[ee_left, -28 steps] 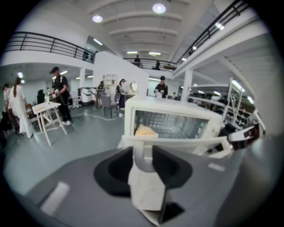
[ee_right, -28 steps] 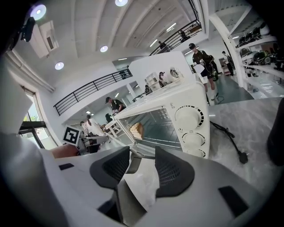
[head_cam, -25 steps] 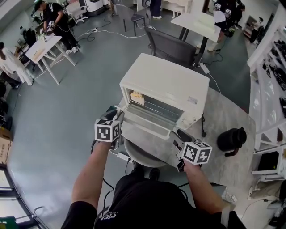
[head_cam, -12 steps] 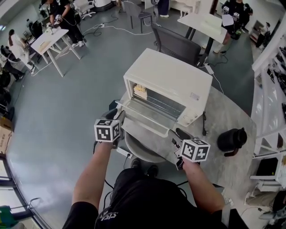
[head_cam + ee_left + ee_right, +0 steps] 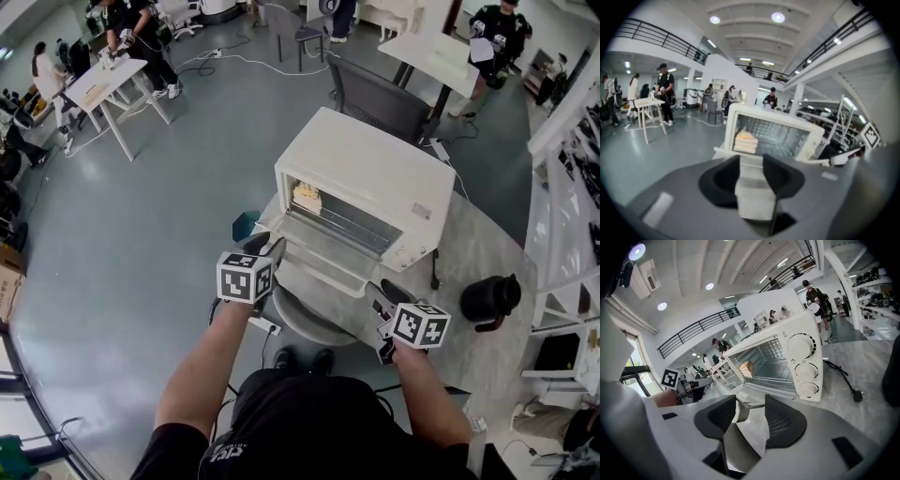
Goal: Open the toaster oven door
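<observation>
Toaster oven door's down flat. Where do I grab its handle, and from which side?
Probably mid-span on the door handle, the bar along the free front edge of the lowered toaster oven door. Come in from the front, one jaw above and one below: the bar runs crosswise and seems to stand off the door on posts.

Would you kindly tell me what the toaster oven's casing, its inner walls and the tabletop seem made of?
The toaster oven casing: probably painted sheet metal, cream, satin; flat panels with soft glare. The inner walls: bare shiny metal; they reflect light, with a dimpled pattern. The tabletop: stone or stone-look laminate, matte mottled grey; which one is unclear.
</observation>
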`<state>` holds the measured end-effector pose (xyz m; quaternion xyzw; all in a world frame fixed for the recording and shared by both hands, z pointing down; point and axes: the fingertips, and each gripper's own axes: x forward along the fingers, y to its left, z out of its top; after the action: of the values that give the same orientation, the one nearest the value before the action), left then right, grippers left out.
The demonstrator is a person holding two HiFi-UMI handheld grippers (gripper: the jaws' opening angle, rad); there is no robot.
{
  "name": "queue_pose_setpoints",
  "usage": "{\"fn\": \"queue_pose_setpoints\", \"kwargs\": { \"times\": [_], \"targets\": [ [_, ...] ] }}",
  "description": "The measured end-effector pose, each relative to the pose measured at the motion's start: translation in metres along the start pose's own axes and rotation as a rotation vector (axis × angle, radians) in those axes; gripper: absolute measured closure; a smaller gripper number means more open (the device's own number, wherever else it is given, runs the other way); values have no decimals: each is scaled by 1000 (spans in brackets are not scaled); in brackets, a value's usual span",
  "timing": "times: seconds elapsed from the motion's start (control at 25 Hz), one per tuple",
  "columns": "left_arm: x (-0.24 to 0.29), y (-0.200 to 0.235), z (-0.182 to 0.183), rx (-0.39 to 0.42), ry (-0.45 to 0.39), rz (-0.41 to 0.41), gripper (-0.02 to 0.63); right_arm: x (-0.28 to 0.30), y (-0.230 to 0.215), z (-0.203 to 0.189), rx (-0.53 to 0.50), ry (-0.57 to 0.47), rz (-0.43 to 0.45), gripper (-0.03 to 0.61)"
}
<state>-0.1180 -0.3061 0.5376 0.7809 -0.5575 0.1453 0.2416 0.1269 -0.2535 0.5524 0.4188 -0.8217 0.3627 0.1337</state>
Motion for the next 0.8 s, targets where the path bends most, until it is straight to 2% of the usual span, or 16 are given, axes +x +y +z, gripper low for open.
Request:
{"fn": "queue_pose_setpoints", "kwargs": {
  "times": [0.28, 0.8],
  "targets": [
    [2, -2, 3, -2, 5, -51, 453, -1, 1, -1, 36, -26, -30, 391],
    [-7, 2, -24, 9, 59, -65, 459, 0, 4, -29, 53, 13, -60, 382]
  ]
}}
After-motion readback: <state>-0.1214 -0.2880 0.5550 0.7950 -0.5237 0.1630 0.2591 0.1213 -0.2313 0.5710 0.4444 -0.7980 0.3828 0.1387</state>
